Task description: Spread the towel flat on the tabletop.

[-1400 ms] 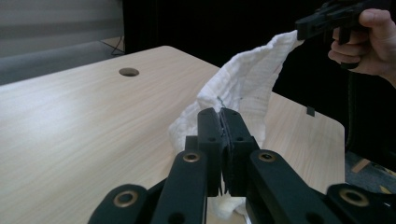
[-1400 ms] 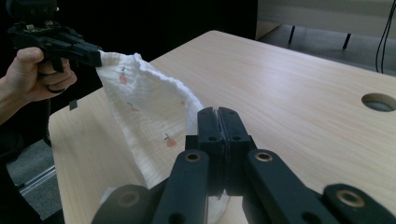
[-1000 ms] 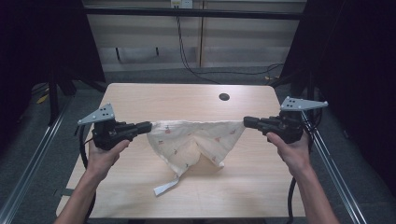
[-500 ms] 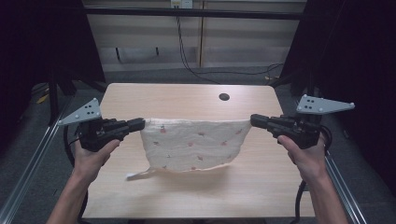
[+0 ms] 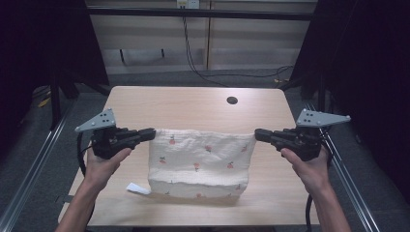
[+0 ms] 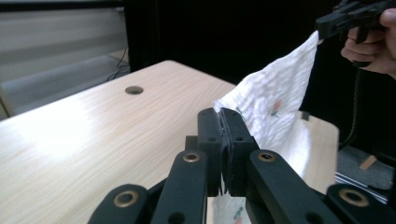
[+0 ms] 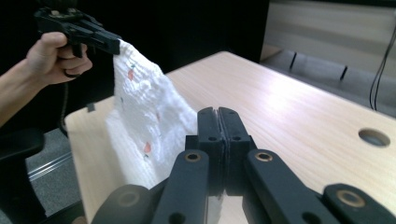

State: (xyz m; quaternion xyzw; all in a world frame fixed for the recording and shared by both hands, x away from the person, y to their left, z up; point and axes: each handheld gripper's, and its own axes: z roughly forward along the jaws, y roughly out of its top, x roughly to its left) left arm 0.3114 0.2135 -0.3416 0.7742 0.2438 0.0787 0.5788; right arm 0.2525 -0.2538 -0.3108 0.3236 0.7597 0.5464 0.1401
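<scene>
A white cloth (image 5: 198, 162) with small red prints hangs stretched between both grippers above the wooden table (image 5: 193, 104). My left gripper (image 5: 151, 134) is shut on the cloth's upper left corner. My right gripper (image 5: 258, 135) is shut on its upper right corner. The cloth's lower edge rests on the table near the front, and a white tag (image 5: 138, 189) trails out at its lower left. In the left gripper view the cloth (image 6: 275, 109) runs from my closed jaws to the other gripper (image 6: 327, 23). The right gripper view shows the cloth (image 7: 144, 121) reaching the other gripper (image 7: 114, 45).
A round hole (image 5: 232, 100) sits in the table's far right part. Metal rails (image 5: 348, 179) run along both sides of the table. Cables hang at the wall behind the table.
Both grippers have moved toward the table's front and apart. The cloth, bunched a second ago, now hangs flat and taut with its lower edge on the table.
</scene>
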